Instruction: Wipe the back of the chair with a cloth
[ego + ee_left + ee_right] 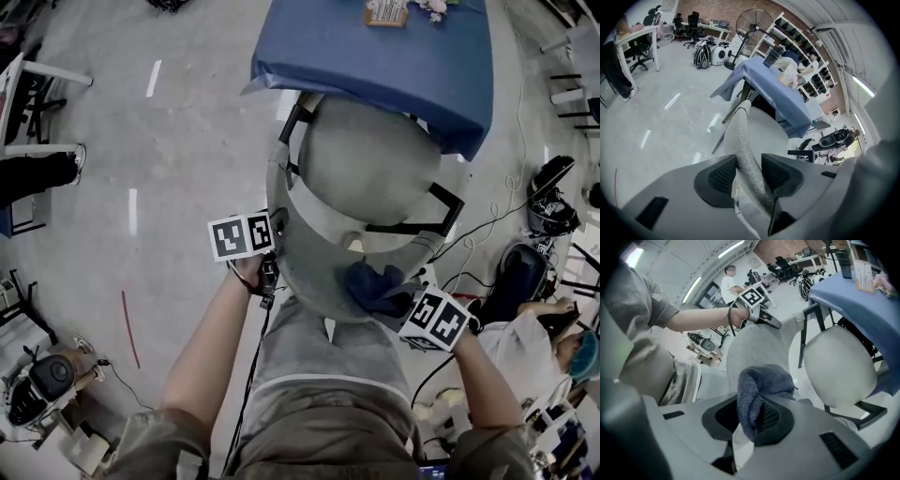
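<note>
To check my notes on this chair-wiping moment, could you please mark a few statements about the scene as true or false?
1. The right claw grips a dark blue cloth. True.
2. The left claw is empty. False: it is closed on the top edge of the chair back.
3. The table beyond the chair has a blue cover. True.
4. The cloth is draped over the table. False: it is in the right claw, up against the chair back.
</note>
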{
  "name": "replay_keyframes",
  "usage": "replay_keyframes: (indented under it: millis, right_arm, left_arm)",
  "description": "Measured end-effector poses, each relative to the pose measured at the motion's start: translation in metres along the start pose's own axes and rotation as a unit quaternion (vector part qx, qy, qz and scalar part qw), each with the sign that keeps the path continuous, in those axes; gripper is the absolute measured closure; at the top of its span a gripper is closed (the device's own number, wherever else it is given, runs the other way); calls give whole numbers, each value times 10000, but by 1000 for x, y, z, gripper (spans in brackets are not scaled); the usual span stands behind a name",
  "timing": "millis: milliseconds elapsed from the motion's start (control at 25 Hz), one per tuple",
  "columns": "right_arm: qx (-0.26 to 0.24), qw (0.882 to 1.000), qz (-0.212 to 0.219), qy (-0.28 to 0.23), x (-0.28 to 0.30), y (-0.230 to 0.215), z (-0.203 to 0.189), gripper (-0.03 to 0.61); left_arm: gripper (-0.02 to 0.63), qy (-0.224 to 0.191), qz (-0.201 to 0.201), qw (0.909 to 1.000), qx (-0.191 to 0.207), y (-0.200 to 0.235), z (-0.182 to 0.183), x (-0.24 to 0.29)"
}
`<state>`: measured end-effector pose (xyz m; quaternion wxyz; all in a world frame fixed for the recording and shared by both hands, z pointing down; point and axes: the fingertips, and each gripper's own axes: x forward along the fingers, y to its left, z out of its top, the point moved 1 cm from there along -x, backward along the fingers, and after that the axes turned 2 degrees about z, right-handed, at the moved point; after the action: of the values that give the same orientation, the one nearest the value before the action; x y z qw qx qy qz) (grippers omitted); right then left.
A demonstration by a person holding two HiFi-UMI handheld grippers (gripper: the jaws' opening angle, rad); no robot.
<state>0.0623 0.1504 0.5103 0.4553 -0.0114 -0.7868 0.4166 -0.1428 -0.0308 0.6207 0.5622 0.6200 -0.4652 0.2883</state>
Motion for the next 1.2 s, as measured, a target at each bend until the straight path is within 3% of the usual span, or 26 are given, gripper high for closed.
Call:
replay_keyframes:
  millis: [200,320,400,520,680,760,880,1200]
  right_arm:
    - [13,9930,-967,677,-17,-37,-45,514]
    - [327,9860,-1568,470,-39,-60,-46,514]
    - [602,9800,-1896,12,-61,-72,-35,514]
    - [990,9649,-2154,-1130,-105,-78,0,513]
    - [858,9373,-2416,-2361,-164,-59,50,512]
    - [650,9205,-2460,-2965,-189,-41,77,512]
    - [270,8901,-2598,-3735,-230,-18,118,512]
    - [-510,8170,-3056,-4863,-317,43,164,512]
  left_arm:
    - [431,99,84,9991,414,-11,-6,-25]
    - [442,63,158,9977,662,-13,-8,-44]
    - [451,-48,177,9969,762,-15,-5,-56]
    - [463,-317,205,9943,993,-27,13,-81]
    - [477,-678,177,9858,1524,-58,39,-122]
    - [482,-961,85,9781,1843,-78,53,-144]
    - [494,-1573,-42,9580,2397,-113,85,-175]
    - [546,-2789,-378,9019,3275,-202,121,-261]
